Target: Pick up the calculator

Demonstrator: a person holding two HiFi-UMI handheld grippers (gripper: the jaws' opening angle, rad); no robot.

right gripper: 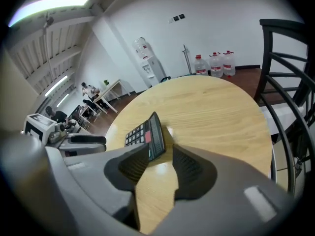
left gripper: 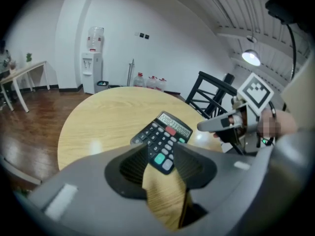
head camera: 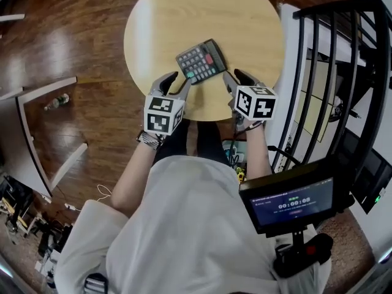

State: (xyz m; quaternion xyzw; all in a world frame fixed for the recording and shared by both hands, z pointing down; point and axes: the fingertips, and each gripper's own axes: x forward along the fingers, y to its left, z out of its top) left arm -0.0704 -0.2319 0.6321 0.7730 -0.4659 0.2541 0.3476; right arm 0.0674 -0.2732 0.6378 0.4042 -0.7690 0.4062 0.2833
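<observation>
Calculator (head camera: 201,60) lying flat on a round, pale wooden worktop (head camera: 184,17), seen from above in the head view. It is dark, with grey keys, one red key and a few green ones, and it sits near the worktop's front edge, turned at a slant.

A person in a white top (head camera: 184,225) holds a gripper in each hand, one at each side of the calculator's near end. The left gripper (head camera: 177,84) points at the near left corner. In the left gripper view its jaws stand apart, with the calculator's near end showing between their tips and bare worktop below it. The pads do not press on the calculator.

The right gripper (head camera: 237,78) is just beside the calculator's near right corner. In the right gripper view its jaws also stand apart, with only bare worktop between them. The calculator's edge lies just ahead of the jaw on that view's left.

A black slatted chair (head camera: 331,72) stands to the right of the worktop. A small dark screen (head camera: 294,204) sits low in the head view. A bottle (head camera: 56,103) lies on the wooden floor to the left.
</observation>
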